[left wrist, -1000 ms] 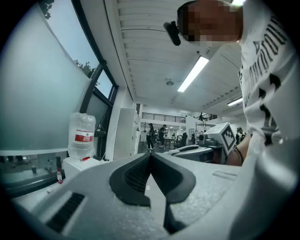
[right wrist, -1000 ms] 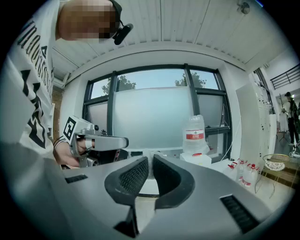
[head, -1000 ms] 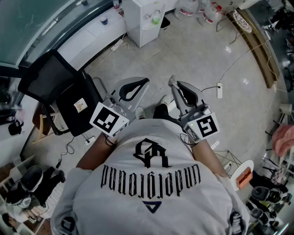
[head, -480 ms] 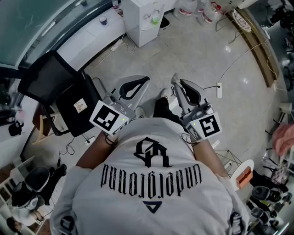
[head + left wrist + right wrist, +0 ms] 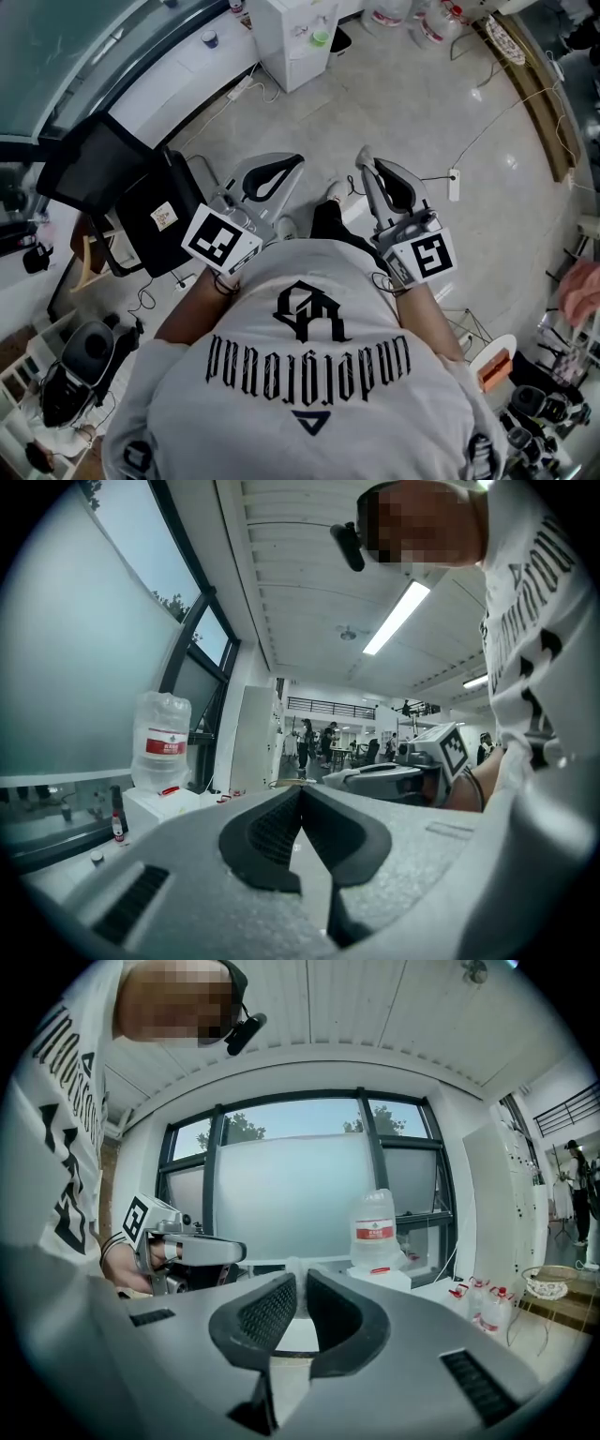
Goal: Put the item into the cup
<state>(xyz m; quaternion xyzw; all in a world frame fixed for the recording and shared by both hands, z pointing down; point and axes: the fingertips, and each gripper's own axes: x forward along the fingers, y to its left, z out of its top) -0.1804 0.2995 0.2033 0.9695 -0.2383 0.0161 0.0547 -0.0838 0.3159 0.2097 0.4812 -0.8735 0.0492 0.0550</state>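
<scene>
No cup, no item in any shot, so can't call which way item lies or which hand's nearer. Left tool [image 5: 301, 792] pinched together, empty. Right tool [image 5: 300, 1281] cracked slightly apart, empty. Both held level, short of water dispenser [image 5: 295, 42].

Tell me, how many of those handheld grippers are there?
2. The left gripper is left of centre, the right gripper beside it on the right. None looks hidden.
</scene>
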